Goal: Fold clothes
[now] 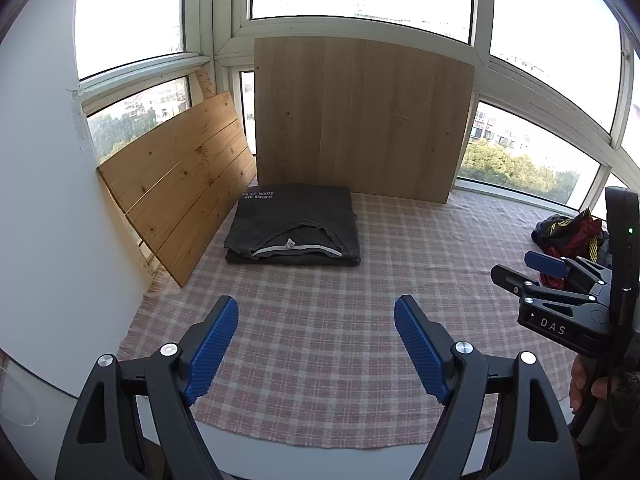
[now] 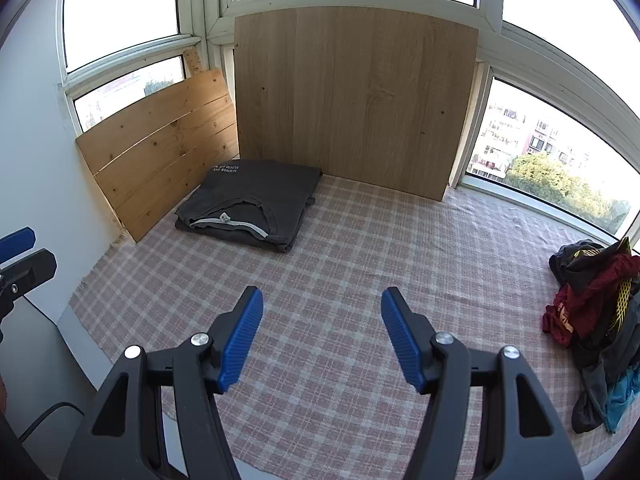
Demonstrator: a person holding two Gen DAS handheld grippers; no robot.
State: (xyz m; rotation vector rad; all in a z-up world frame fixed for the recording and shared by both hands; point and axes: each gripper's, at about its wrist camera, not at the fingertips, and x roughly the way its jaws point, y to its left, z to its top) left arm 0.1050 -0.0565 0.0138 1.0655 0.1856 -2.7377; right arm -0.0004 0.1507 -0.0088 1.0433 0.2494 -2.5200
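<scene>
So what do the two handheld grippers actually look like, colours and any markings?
Both match: the left gripper and right gripper have black angular plastic frames with cut-out windows, silver round bolt heads, and ribbed blue pads on each finger. From the left camera, the right gripper's body carries white "DAS" lettering and a small green light.

The pile of unfolded clothes (image 2: 596,320) is cut off by the right edge of the right wrist view, and in the left wrist view it is partly hidden behind the right gripper (image 1: 548,268). The print on the folded dark shirt (image 1: 294,226) – small and inverted – cannot be fully read.
</scene>
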